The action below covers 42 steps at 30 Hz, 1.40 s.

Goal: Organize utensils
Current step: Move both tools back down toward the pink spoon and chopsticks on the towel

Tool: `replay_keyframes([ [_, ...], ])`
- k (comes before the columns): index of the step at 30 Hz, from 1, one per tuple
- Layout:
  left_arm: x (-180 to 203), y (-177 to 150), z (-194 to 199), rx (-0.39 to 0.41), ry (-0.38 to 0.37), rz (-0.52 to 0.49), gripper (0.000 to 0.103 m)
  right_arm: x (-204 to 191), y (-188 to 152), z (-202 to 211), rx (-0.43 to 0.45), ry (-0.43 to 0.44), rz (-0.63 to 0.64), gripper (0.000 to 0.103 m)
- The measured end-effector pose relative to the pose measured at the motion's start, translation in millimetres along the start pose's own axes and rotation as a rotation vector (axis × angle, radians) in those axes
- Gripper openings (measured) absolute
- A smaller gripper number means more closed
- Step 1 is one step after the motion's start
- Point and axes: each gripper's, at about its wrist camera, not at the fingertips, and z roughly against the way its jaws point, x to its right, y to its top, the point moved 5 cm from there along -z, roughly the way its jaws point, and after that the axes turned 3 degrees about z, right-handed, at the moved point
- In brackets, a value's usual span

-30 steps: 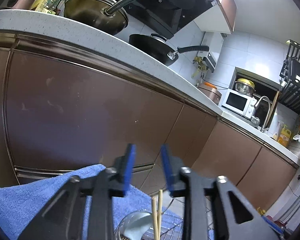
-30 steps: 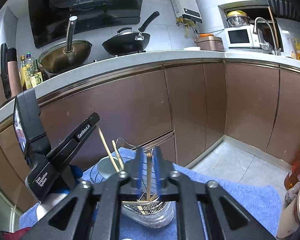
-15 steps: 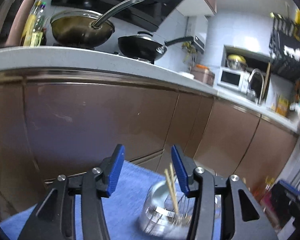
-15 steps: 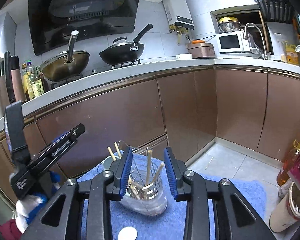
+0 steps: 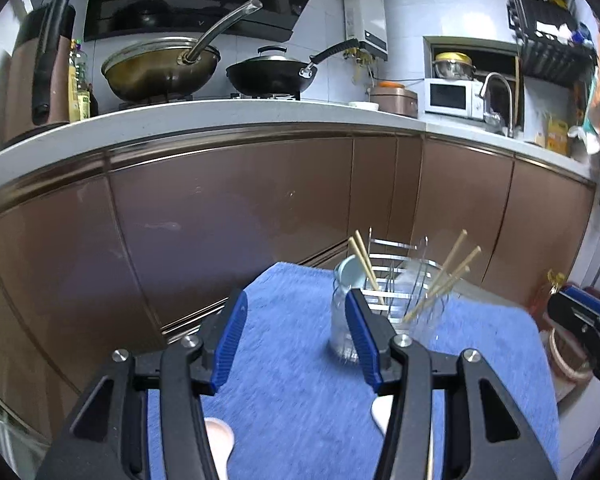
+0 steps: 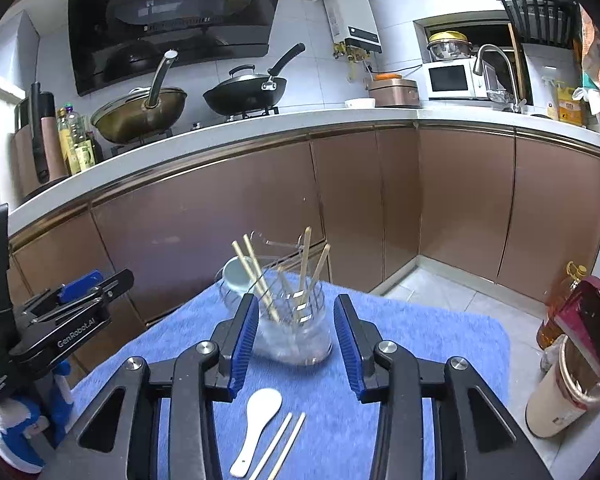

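Observation:
A clear utensil holder [image 6: 296, 330] stands on a blue towel [image 6: 400, 344] and holds several wooden chopsticks [image 6: 256, 276] and a pale spoon [image 6: 236, 274]. It also shows in the left wrist view [image 5: 380, 308]. A white ceramic spoon [image 6: 258, 420] and two loose chopsticks [image 6: 282, 446] lie on the towel in front of the holder. My right gripper [image 6: 296, 344] is open and empty, just short of the holder. My left gripper [image 5: 296, 340] is open and empty above the towel [image 5: 292, 380], left of the holder. It also shows at the left in the right wrist view [image 6: 80, 292].
Brown kitchen cabinets [image 6: 260, 200] under a white counter [image 6: 228, 136] stand behind the towel. A wok [image 6: 140, 114] and a black pan [image 6: 246, 94] sit on the stove. A beige container [image 6: 564, 396] and an oil bottle [image 6: 560, 292] stand right of the towel.
My right gripper let go of a chopstick into the holder, opened and drew back. My left gripper swung down and right and opened wider; the towel and holder came into its view.

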Motion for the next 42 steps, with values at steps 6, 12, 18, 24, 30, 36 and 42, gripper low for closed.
replay_keyframes([
  [6, -2, -11, 28, -0.007, 0.006, -0.022, 0.054, -6, -16, 22, -0.01, -0.014, 0.004, 0.04],
  [12, 3, -20, 49, -0.017, 0.006, -0.045, 0.055, -1, -27, 42, -0.016, -0.032, -0.024, 0.041],
  [18, 2, -26, 66, -0.025, 0.009, -0.064, 0.056, 2, -36, 60, -0.012, -0.043, -0.052, 0.043],
  [24, -1, -27, 81, -0.019, 0.015, -0.077, 0.056, 0, -41, 72, -0.012, -0.044, -0.062, 0.044],
  [30, -4, -30, 94, -0.017, 0.018, -0.082, 0.056, -6, -42, 82, -0.005, -0.047, -0.052, 0.046],
  [36, -8, -33, 100, -0.025, 0.021, -0.084, 0.056, -8, -45, 92, -0.002, -0.057, -0.053, 0.047],
  [42, -11, -38, 107, -0.031, 0.019, -0.085, 0.056, -8, -49, 102, -0.004, -0.071, -0.06, 0.048],
])
